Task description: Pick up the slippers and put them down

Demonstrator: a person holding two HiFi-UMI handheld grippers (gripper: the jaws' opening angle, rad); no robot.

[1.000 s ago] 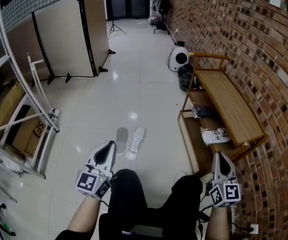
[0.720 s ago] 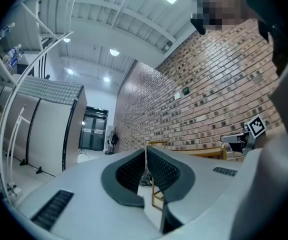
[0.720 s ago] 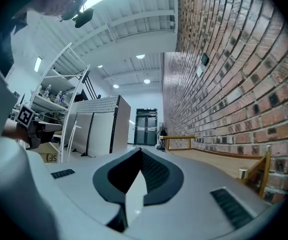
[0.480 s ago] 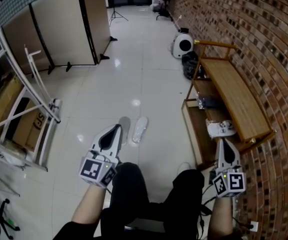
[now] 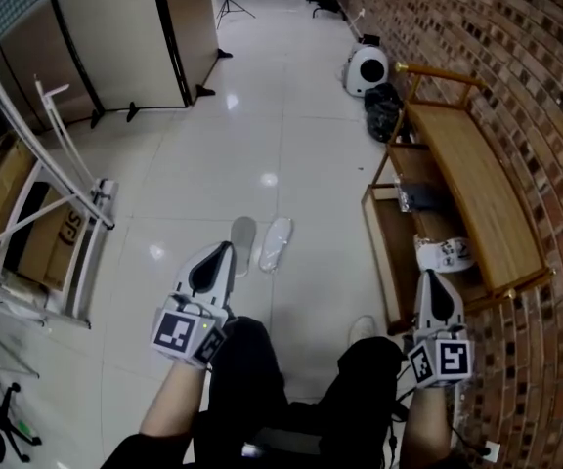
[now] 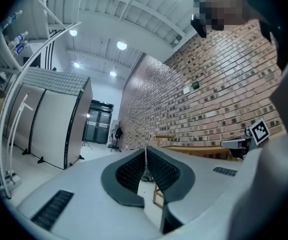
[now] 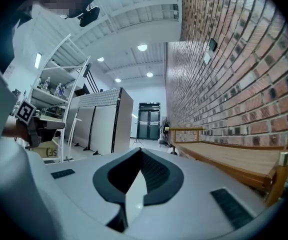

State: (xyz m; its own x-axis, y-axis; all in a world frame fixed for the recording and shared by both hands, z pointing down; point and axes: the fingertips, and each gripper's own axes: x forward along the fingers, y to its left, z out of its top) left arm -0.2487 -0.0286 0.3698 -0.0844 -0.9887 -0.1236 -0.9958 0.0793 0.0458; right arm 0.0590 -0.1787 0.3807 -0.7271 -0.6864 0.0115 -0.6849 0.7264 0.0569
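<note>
Two slippers lie side by side on the pale tiled floor in the head view, a grey one [image 5: 243, 240] and a white one [image 5: 276, 242]. My left gripper [image 5: 225, 250] is held out in front of the person's knees. Its tip lines up with the near end of the grey slipper but stays well above the floor. Its jaws are shut with nothing between them [image 6: 145, 149]. My right gripper [image 5: 430, 279] is held beside the wooden bench [image 5: 472, 189], far from the slippers, also shut and empty [image 7: 140, 151]. Neither gripper view shows the slippers.
The bench runs along the brick wall at the right, with a white shoe [image 5: 445, 253] on its lower shelf. A black bag [image 5: 384, 111] and a round white appliance [image 5: 368, 68] sit beyond it. A white metal rack [image 5: 62, 198] and a cardboard box [image 5: 55, 242] stand at the left, grey partition panels [image 5: 115, 37] behind.
Both grippers have travelled forward with the person. The slippers and the bench now sit closer, and the left gripper's tip has come up to the grey slipper's near end. Both jaws stayed shut.
</note>
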